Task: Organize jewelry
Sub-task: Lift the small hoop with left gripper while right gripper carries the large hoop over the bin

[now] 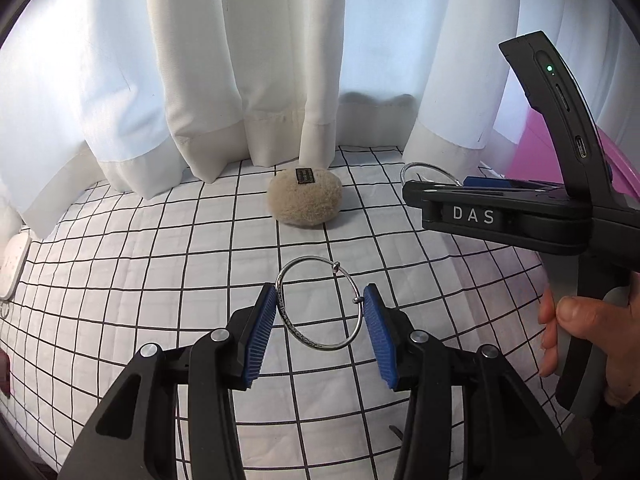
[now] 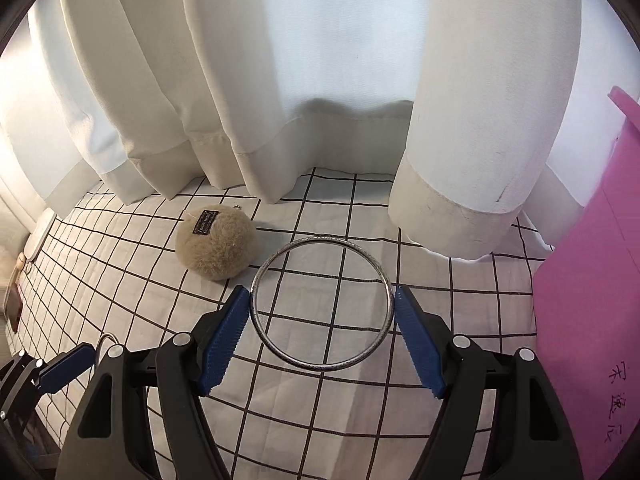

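Brightness: both views are bright and evenly exposed.
Light source: daylight comes through the white curtain (image 1: 248,64) in the upper half of each frame; the thin panels (image 2: 332,40) glow bluish-white and near overexposure.
Shadows: soft and faint; a small shadow sits right of the plush ball (image 2: 216,246), and a dim band lies under the curtain hem at upper centre.
Glare: small highlights on the silver bangle (image 2: 322,304) and the thin hoop (image 1: 320,306).
Distortion: strong fisheye; the grid lines of the checked cloth (image 1: 160,280) bow outward, and dark vignette fills the corners.
Focus: centre sharp; the edges soften slightly.
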The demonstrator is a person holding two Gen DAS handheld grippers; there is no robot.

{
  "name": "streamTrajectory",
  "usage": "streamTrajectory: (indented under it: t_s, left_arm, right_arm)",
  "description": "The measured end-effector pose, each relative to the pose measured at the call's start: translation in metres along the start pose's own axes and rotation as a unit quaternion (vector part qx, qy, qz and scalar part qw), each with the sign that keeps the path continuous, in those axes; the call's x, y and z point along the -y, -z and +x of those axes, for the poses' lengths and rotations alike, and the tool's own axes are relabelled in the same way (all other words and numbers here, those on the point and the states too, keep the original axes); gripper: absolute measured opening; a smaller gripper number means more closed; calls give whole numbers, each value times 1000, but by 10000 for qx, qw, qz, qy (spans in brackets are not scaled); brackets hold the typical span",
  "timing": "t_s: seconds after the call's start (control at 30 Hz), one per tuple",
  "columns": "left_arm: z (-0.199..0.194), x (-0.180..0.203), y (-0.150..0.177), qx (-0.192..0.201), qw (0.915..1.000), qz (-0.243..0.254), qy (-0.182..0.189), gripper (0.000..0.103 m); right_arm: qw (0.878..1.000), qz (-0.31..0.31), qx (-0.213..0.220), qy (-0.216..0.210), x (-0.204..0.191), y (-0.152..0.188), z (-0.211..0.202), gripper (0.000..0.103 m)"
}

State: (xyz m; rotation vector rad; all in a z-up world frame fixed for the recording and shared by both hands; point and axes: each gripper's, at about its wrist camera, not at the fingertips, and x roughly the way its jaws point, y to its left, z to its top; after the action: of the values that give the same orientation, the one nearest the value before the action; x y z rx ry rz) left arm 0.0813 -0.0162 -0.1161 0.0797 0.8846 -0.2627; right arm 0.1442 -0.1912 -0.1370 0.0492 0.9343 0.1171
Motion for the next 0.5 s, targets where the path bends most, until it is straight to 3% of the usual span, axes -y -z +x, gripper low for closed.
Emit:
streamTrajectory:
  t_s: [0.23,0.5]
  left_arm:
    - [-27,0,-7,146,9998,140,43,44]
    - [-73,12,-25,580,9975,376,169,44]
  right_arm:
    - [9998,-36,183,-18,-3,0,-41,72]
    - [9981,70,608,33,11,-1,-108,72]
